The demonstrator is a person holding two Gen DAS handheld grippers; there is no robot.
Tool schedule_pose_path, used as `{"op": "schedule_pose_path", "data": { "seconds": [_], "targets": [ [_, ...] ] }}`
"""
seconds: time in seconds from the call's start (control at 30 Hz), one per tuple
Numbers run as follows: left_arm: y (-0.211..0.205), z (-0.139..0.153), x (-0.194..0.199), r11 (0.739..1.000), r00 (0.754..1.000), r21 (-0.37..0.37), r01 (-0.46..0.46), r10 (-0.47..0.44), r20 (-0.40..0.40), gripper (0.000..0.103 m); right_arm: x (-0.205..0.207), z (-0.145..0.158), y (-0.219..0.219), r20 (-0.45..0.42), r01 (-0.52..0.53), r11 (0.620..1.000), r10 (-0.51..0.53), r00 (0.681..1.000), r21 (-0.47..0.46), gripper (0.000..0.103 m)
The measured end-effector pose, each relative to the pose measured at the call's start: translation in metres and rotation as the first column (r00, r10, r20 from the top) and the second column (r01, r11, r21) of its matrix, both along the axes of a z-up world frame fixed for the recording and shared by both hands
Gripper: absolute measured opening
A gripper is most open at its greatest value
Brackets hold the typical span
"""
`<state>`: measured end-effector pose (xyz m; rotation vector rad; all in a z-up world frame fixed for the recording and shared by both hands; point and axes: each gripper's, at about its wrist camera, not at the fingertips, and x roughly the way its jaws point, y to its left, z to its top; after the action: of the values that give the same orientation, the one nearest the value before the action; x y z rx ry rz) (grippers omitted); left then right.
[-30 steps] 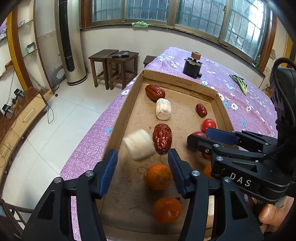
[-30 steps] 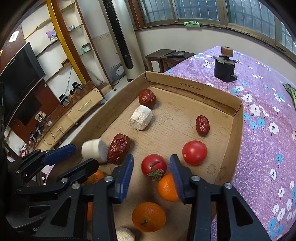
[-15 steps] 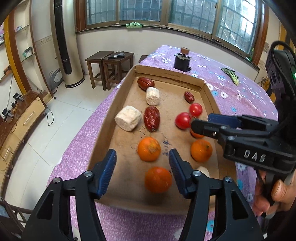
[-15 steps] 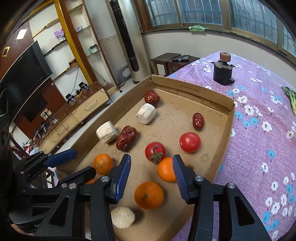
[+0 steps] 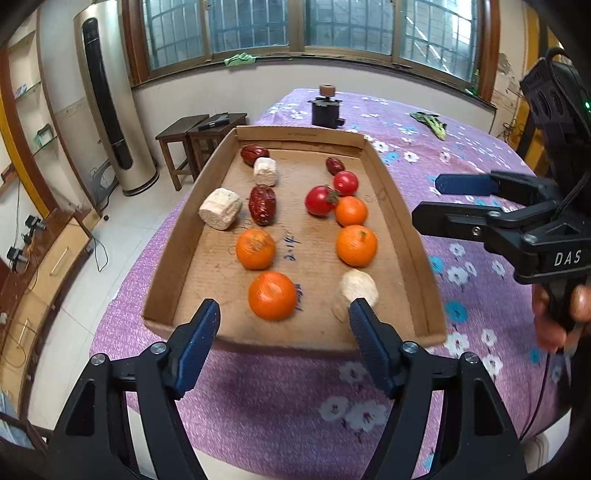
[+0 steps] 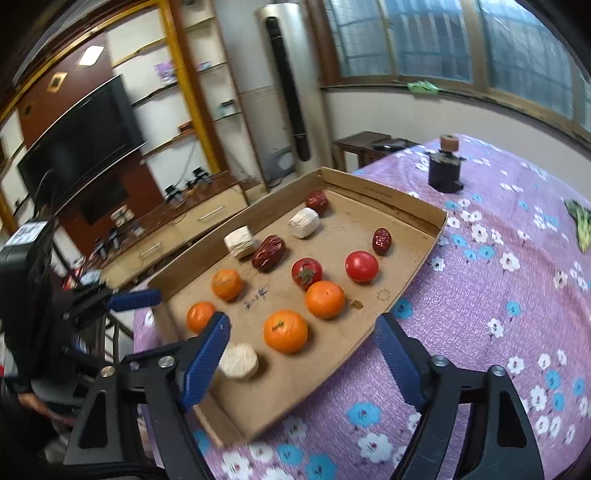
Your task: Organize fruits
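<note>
- Left wrist view: the left gripper point(image 5: 282, 326), its jaws just opened wide on nothing, is held short of the cardboard tray point(image 5: 402, 206).
- Fruits are laid in two rows; the right gripper point(image 6: 301, 349), likewise just spread, is empty.

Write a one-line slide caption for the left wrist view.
Open left gripper hovers empty before a cardboard tray holding oranges, tomatoes, dates and pale chunks.

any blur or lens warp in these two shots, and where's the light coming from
Left wrist view: sharp overall, daylight from the windows, fisheye bowing the tray and dark corners. Right wrist view: softer, motion blur on the shelves and TV, oranges slightly smeared, horizon tilted, same window light.
</note>
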<state>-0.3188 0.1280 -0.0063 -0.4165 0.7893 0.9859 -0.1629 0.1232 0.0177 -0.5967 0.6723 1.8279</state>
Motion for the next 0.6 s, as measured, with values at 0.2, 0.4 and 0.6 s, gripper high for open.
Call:
{"op": "schedule_pose_path", "data": {
  "seconds": [0.2, 0.4, 0.6],
  "targets": [
    [-0.014, -0.003, 0.002, 1.0, 1.0, 0.013, 0.02, -0.02, -0.016, 0.072, 0.002, -0.004, -0.012, 0.063, -0.096, 0.995, 0.097, 0.993, -0.021, 0.088],
    [-0.023, -0.001, 0.0, 1.0, 1.0, 0.03, 0.002, -0.002, -0.012, 0.073, -0.009, -0.012, -0.028, 0.119, -0.188, 0.982, 0.19, 0.975, -0.027, 0.088],
    [-0.028, 0.003, -0.001, 0.999, 1.0, 0.035, 0.006, -0.005, -0.008, 0.074, -0.022, -0.021, -0.035, 0.2, -0.235, 0.971, 0.238, 0.95, -0.036, 0.088]
  ]
}}
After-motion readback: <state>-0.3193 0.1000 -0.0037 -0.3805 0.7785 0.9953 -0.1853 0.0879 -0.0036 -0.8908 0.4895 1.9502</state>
